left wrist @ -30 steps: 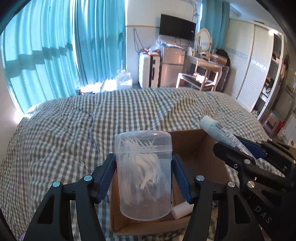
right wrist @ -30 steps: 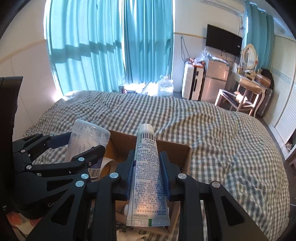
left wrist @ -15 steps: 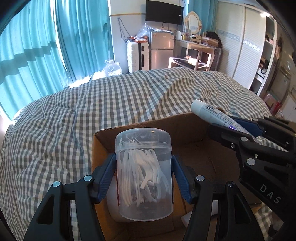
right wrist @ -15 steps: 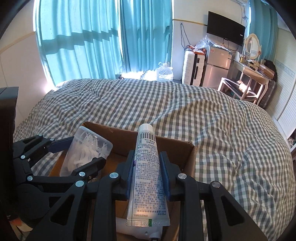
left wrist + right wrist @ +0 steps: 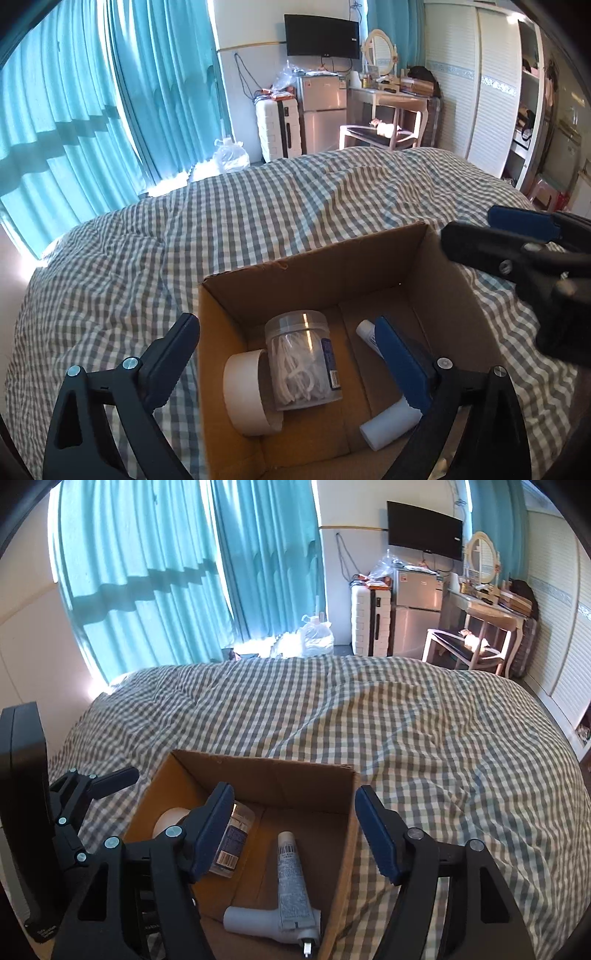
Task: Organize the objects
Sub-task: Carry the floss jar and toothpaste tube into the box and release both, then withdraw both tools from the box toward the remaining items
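Cardboard box (image 5: pixel 280 273) sits open on the checked bedspread (image 5: pixel 258 206). Inside it lie a clear jar of floss picks (image 5: pixel 301 360) on its side, touching a tape roll (image 5: pixel 245 393), and a white tube (image 5: pixel 291 878) resting across a white handheld device (image 5: pixel 255 925). The left tongs (image 5: pixel 291 356) and right tongs (image 5: pixel 295 829) have both just been opening; each now stands apart above the box, gripping nothing.

Both grippers were black plastic frames. The left gripper (image 5: pixel 288 354) and right gripper (image 5: pixel 295 829) carried blue ridged pads and silver screws.
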Demonstrator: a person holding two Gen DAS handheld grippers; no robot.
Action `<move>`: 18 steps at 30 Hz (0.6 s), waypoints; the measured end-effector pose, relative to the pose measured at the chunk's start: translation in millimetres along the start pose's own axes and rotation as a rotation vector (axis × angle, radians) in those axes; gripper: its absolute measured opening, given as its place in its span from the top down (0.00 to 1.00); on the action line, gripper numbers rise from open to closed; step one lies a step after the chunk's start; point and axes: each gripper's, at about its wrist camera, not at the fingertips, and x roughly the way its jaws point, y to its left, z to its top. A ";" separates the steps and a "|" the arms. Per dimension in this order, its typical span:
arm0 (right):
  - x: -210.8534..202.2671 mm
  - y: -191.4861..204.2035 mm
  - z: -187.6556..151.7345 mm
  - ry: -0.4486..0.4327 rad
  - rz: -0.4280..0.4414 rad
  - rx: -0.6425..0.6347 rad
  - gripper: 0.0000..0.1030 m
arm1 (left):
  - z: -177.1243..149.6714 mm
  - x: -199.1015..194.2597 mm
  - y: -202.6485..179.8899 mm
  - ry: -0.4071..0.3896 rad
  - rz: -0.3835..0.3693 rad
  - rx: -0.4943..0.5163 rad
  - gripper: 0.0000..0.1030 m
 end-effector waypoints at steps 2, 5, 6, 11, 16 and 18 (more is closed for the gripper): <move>-18.1 -2.3 1.2 -0.020 -0.001 0.009 0.31 | -0.4 -18.2 2.5 -0.009 -0.007 -0.015 0.05; -54.7 -2.6 3.8 -0.067 -0.014 -0.004 0.31 | 2.3 -52.3 8.1 -0.051 -0.004 -0.040 0.05; -70.8 -0.3 3.9 -0.090 -0.016 -0.013 0.31 | 2.9 -64.6 8.4 -0.069 0.003 -0.045 0.04; -134.1 12.1 5.6 -0.173 -0.032 -0.045 0.29 | 6.2 -127.0 14.1 -0.136 0.012 -0.075 0.02; -194.3 32.1 -2.9 -0.251 -0.050 -0.091 0.25 | 3.5 -179.4 15.4 -0.195 0.072 -0.080 0.00; -214.7 38.4 -9.5 -0.275 -0.058 -0.106 0.22 | -1.2 -198.5 16.2 -0.210 0.086 -0.098 0.00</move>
